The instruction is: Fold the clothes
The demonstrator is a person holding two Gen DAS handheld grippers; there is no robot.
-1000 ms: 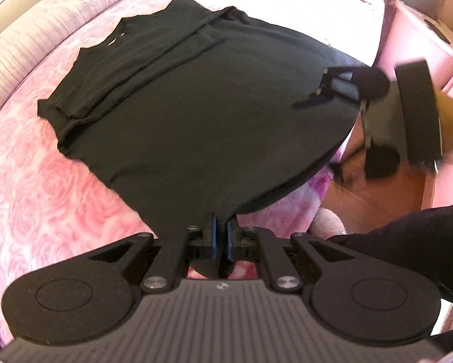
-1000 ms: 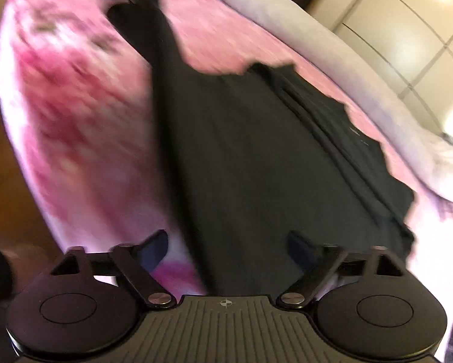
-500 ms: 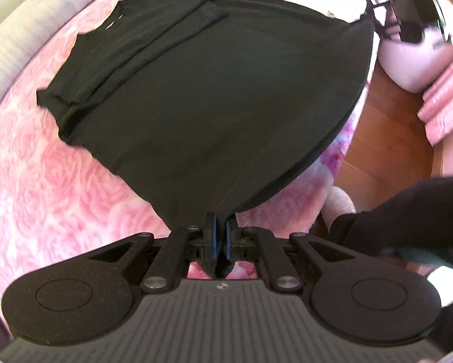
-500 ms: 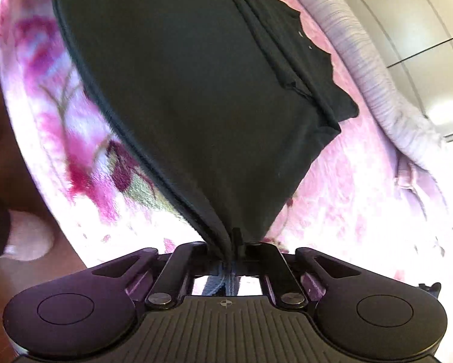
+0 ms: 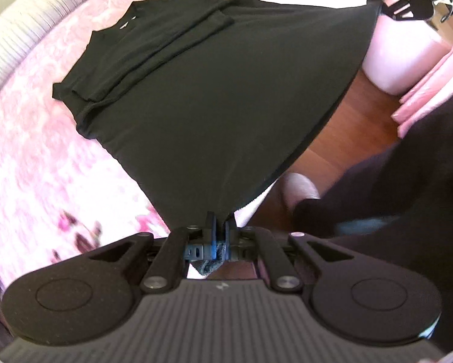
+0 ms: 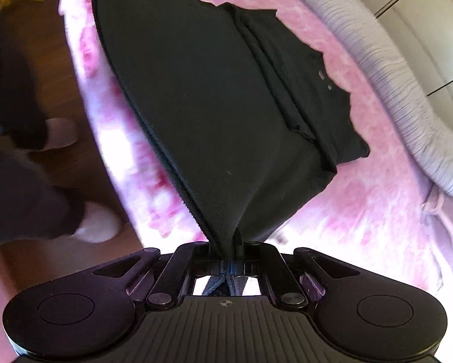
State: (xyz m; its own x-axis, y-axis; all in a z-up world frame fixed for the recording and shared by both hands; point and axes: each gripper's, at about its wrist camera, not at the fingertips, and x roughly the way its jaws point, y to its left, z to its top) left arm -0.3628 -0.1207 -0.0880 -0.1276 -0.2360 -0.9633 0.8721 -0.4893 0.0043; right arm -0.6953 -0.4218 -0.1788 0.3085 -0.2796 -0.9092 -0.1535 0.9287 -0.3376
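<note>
A black shirt (image 5: 214, 90) lies on a pink rose-patterned bedspread (image 5: 30, 157), its sleeves folded in over the body. Its hem end is lifted and stretched taut off the bed. My left gripper (image 5: 219, 225) is shut on one hem corner. My right gripper (image 6: 226, 243) is shut on the other hem corner of the shirt (image 6: 214, 96). The right gripper also shows in the left wrist view (image 5: 386, 0), at the far top right, holding the cloth's far corner. The collar end rests flat on the bed.
A white quilted bed rim (image 6: 402, 69) curves behind the shirt. Wooden floor (image 5: 356, 115) lies beside the bed edge. The person's dark-clad legs and light slippers (image 6: 96, 220) stand close to the bed. A pink and white cushioned piece (image 5: 408, 60) stands beyond the floor.
The right gripper closed on the hem corner a second ago. Both grippers have since raised the hem, pulling it taut and up off the bed edge.
</note>
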